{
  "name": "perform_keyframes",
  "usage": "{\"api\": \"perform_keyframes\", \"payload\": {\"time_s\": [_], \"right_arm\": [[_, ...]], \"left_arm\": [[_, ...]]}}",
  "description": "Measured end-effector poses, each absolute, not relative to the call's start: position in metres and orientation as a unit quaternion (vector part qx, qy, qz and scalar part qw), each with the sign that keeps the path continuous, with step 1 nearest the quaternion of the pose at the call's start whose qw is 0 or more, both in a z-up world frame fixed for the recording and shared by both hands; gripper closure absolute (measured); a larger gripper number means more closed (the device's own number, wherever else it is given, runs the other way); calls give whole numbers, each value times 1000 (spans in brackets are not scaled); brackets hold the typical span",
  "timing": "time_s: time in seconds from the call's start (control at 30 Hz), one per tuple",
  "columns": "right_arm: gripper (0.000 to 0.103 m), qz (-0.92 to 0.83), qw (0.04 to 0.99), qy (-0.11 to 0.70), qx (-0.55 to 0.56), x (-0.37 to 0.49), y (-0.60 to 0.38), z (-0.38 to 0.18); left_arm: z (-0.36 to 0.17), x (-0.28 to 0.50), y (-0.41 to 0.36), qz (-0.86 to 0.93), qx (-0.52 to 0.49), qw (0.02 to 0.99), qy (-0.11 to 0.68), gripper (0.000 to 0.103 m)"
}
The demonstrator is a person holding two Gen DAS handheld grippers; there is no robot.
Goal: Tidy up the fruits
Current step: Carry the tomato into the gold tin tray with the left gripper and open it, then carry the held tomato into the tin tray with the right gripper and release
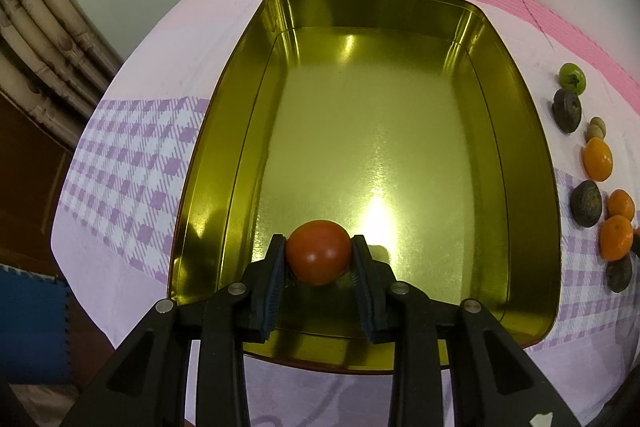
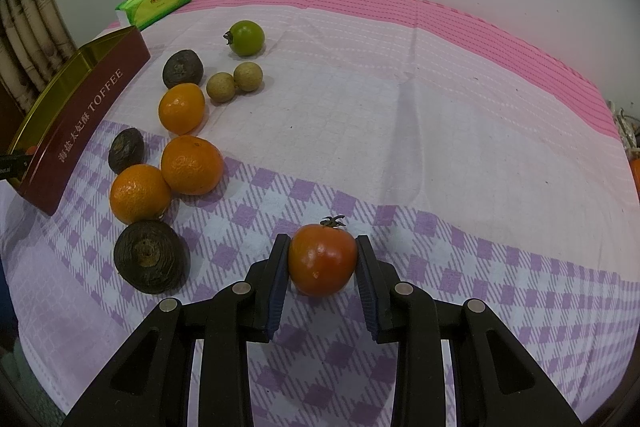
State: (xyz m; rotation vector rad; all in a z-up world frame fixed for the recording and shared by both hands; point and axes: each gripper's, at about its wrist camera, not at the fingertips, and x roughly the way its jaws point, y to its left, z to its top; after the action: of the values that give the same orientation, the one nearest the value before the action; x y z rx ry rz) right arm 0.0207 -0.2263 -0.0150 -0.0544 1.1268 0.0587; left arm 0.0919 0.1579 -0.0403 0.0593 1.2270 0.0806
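gripping tomato (image 1: 318,251) over tin (image 1: 224,131) | right view: oranges (image 2: 191,165) outside

Both claws same build: matte black plastic, two angled arms each side with triangular cut-outs, a round silver screw head at every pivot, four visible per claw. Left claw (image 1: 319,247): fingers (image 1: 267,291) faced with dark blue ribbed pads. Right claw (image 2: 322,251): same blue ribbed pads on its fingers (image 2: 277,287). No cables or markings visible.
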Motion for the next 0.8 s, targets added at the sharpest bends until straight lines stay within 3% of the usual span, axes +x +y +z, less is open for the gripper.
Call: {"api": "perform_keyframes", "payload": {"time_s": [0.13, 0.2, 0.37, 0.57, 0.8], "right_arm": [[70, 26, 844, 535, -24, 21, -227, -15], [70, 26, 844, 536, -24, 22, -227, -15], [70, 22, 845, 534, -24, 22, -228, -12], [70, 23, 857, 514, -27, 26, -223, 13], [70, 81, 874, 479, -37, 43, -176, 50]], "left_arm": [[-37, 93, 158, 34, 24, 818, 574, 70], [-33, 92, 158, 36, 25, 821, 569, 56], [-21, 90, 154, 29, 27, 834, 550, 41], [-4, 85, 157, 25, 13, 849, 527, 34], [25, 80, 173, 51, -4, 874, 483, 19]]}}
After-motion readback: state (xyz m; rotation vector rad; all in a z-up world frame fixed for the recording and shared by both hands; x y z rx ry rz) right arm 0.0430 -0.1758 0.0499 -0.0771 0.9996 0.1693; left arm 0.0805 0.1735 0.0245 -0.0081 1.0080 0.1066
